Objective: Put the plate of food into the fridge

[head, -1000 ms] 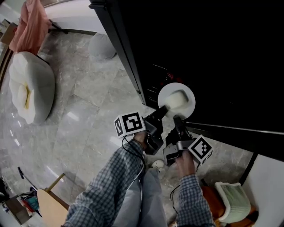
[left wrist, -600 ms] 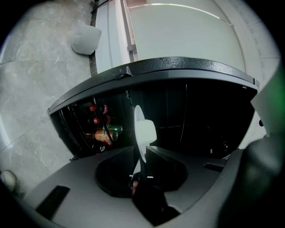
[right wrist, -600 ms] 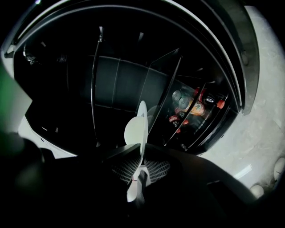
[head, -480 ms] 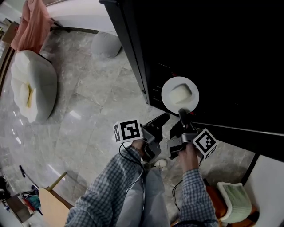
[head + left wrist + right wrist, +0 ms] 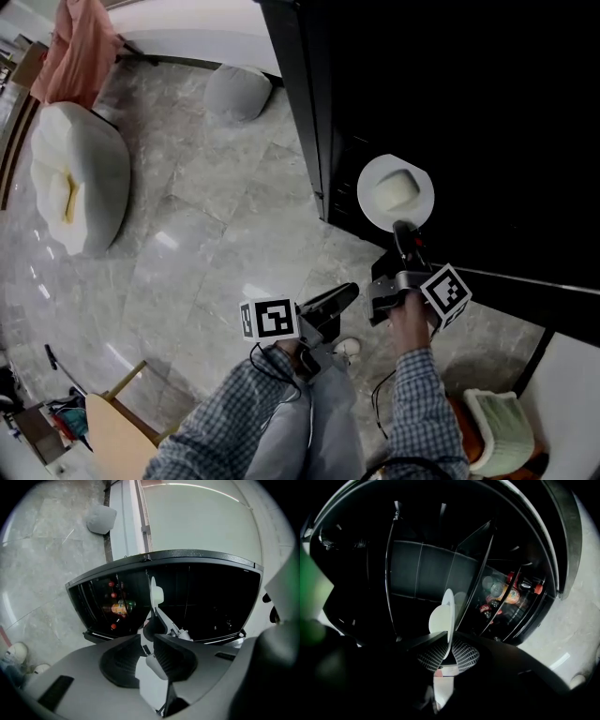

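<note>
Our right gripper (image 5: 405, 232) pinches the near rim of the white plate (image 5: 368, 199). In the right gripper view its jaws, which have just been closing, sit on either side of that thin edge with the mesh pads pressed on it. The food (image 5: 396, 190), a pale lump, sits in the middle of the plate, and from the head view the plate faces up. It hangs in front of the dark open fridge (image 5: 487, 103), just past the door's (image 5: 309, 103) edge. We cannot tell whether it rests on a shelf. Our left gripper (image 5: 349, 292) is well back from the plate, low and to the left of the right one, over the marble floor (image 5: 187, 244). In the left gripper view its jaws stand apart with a narrow gap and nothing pinched between them. Beyond them that view shows the plate edge-on and the right gripper below it. Bottles (image 5: 117, 607) with red caps stand in the door rack, and the right gripper view shows them too, off to the right of the plate. On the floor to the left lie a white beanbag (image 5: 80, 178) and a grey cushion (image 5: 236, 91), with a pink cloth (image 5: 75, 42) above the beanbag.
</note>
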`<state>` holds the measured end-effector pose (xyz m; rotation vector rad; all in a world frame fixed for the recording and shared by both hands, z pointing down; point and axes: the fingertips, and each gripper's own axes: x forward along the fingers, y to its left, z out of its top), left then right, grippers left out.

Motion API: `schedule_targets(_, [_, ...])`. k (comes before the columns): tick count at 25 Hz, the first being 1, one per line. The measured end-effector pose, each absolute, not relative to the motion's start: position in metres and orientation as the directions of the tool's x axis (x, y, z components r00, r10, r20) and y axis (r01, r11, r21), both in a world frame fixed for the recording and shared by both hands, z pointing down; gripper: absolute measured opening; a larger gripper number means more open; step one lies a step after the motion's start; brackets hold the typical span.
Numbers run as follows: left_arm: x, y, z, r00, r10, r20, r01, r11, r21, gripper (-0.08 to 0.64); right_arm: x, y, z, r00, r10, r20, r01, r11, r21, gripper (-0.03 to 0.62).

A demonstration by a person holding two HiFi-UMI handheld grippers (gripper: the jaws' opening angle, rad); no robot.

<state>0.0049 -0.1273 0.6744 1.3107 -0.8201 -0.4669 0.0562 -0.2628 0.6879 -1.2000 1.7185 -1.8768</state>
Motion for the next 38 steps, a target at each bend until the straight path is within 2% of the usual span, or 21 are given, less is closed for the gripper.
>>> schedule_targets(9, [-0.014, -0.100, 0.673, 0.613, -0.735, 0.291, -0.157, 0.248, 0.956, 0.072, 0.050, -0.275, 0.686, -0.573, -0.739, 0.355, -0.299, -0.215, -0.930, 0.034])
schedule_targets(14, [-0.016, -0.098, 0.670, 0.620, -0.728, 0.293, -0.175, 0.236, 0.956, 0.071, 0.045, -0.274, 0.684, -0.592, -0.711, 0.380, -0.376, -0.173, -0.910, 0.038])
schedule_targets(17, [-0.016, -0.098, 0.670, 0.623, -0.725, 0.295, -0.179, 0.235, 0.955, 0.072, 0.042, -0.274, 0.682, -0.614, -0.688, 0.386, -0.428, -0.120, -0.896, 0.082])
schedule_targets(24, [-0.013, -0.097, 0.668, 0.632, -0.717, 0.293, -0.186, 0.226, 0.956, 0.072, 0.040, -0.273, 0.679, -0.637, -0.664, 0.391, -0.454, -0.087, -0.887, 0.153])
schedule_targets(38, [-0.017, -0.095, 0.669, 0.623, -0.729, 0.283, -0.163, 0.233, 0.959, 0.072, 0.030, -0.250, 0.699, -0.658, -0.599, 0.455, -0.507, -0.095, -0.857, 0.155])
